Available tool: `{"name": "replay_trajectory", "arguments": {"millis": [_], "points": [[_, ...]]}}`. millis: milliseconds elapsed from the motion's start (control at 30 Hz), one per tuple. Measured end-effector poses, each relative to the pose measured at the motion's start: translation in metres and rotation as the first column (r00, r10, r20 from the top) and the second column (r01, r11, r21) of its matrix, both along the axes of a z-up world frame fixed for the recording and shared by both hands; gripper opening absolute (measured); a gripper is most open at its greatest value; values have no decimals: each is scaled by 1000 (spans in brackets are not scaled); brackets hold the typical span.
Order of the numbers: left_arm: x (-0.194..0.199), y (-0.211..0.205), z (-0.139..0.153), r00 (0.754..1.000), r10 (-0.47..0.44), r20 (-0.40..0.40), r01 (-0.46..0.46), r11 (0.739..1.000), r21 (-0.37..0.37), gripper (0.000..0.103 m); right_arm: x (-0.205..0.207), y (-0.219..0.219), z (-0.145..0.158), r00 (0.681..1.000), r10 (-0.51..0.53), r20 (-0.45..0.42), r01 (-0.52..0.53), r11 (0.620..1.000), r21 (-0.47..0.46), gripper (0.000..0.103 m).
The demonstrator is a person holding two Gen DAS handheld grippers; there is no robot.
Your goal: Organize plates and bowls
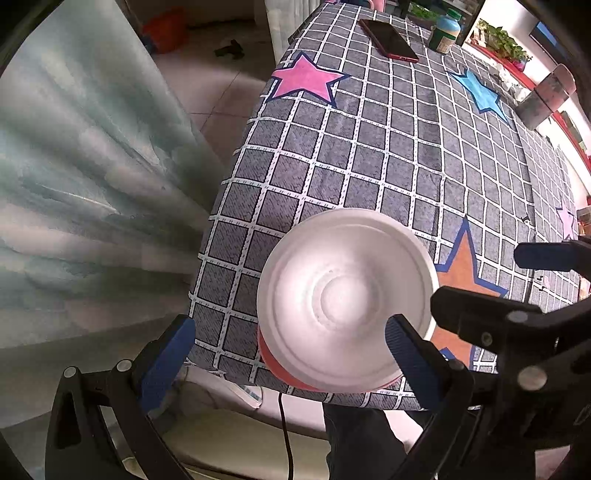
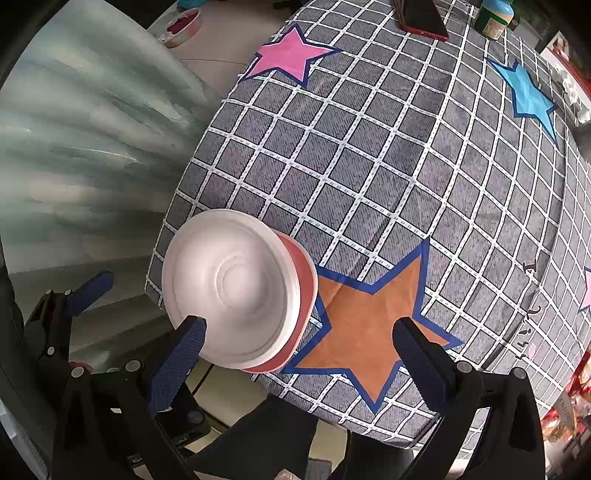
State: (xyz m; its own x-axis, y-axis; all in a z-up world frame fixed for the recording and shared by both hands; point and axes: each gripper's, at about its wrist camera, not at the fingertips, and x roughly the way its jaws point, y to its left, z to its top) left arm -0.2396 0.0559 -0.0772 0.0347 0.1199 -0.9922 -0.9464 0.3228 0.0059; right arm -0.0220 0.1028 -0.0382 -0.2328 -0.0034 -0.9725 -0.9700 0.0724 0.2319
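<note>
Left gripper point(image 1: 288, 354): hanging over the stack, jaws spread, gripping nothing.
Right gripper point(image 2: 299, 343): hovering beside it, jaws spread, empty.
White bowl point(image 1: 347, 299): sitting nested in red bowl point(image 2: 304, 291), near checked tablecloth point(image 1: 388, 155) edge.

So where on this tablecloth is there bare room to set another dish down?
Free: the grid between the pink star, blue star and orange star. Crowded: the near corner with the white bowl stack, and the far edge by the phone and jar.

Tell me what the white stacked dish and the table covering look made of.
White dish: probably plastic or melamine, smooth and semi-gloss, with moulded concentric rings and a soft highlight. Table covering: seemingly printed fabric or textured vinyl, matte, with a woven-looking grain inside the grey squares.
</note>
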Motion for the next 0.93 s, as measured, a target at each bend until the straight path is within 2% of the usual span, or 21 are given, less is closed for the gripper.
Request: {"name": "replay_trajectory", "arguments": {"millis": [800,933], "points": [[3,4,-10,1000,6,-23,-6,1000,-24,103,-4,-1,-8,1000,17,1,-17,1000,-18,103],[0,5,-6,1000,20,-8,-20,1000,9,103,-3,-1,-10,1000,24,1,-24,999,-20,103]]}}
